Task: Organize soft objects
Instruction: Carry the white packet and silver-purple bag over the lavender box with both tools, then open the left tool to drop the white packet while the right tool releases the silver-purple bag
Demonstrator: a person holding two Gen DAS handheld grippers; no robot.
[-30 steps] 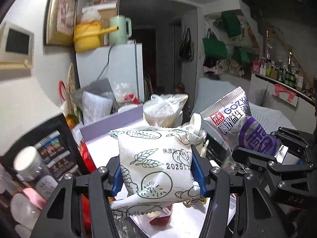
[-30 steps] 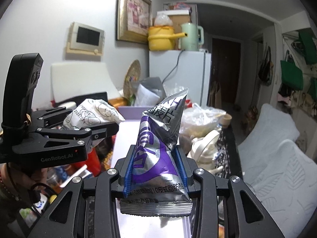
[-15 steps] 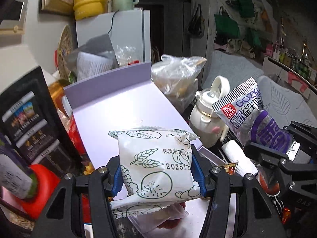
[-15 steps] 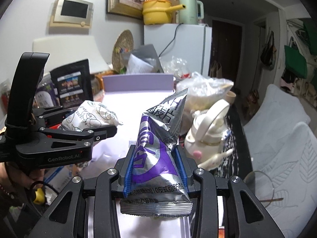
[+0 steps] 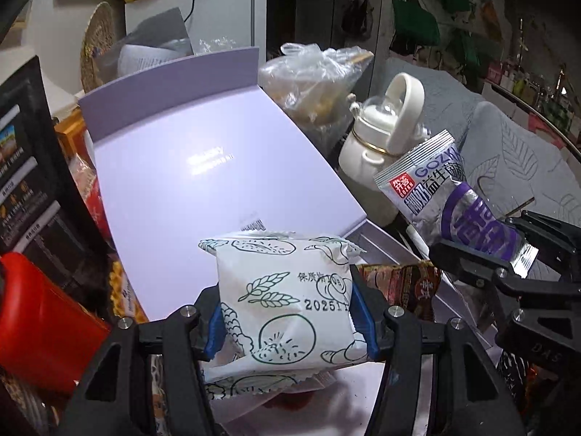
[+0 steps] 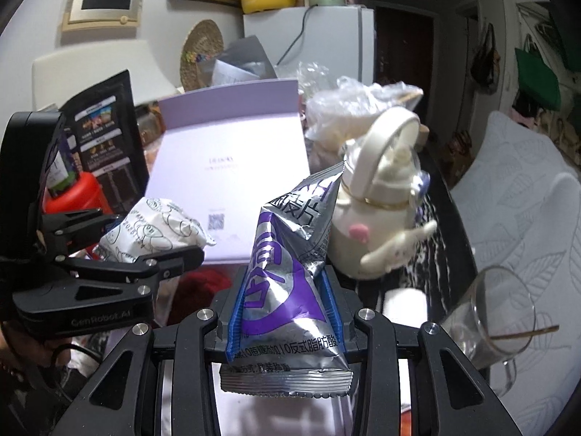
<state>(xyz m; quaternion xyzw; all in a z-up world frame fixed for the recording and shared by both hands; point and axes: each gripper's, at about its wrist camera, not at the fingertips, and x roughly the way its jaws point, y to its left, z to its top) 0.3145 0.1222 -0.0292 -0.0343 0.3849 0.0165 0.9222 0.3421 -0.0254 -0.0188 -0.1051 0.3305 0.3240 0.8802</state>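
The left tongs (image 5: 287, 321) pinch a white snack packet (image 5: 285, 305) printed with green leaf drawings, blue pads pressed into both its sides. The right tongs (image 6: 285, 314) pinch a silver and purple packet (image 6: 290, 276) that stands upright and creased between the pads. Both packets hang above the lilac open box lid (image 5: 203, 167), which fills the view from ten to one o'clock. More wrappers (image 5: 399, 283) lie just beneath, at about three o'clock of the white packet.

Both packets are puffy and slick, so I judge either could slide out or burst if squeezed harder. The white kettle (image 6: 377, 218) sits close at one o'clock of the right tongs and a drinking glass (image 6: 486, 323) at three; a sideways swing could tip either. The red container (image 5: 40, 323) crowds the left tongs at nine o'clock. Free room lies mainly straight ahead over the lid.
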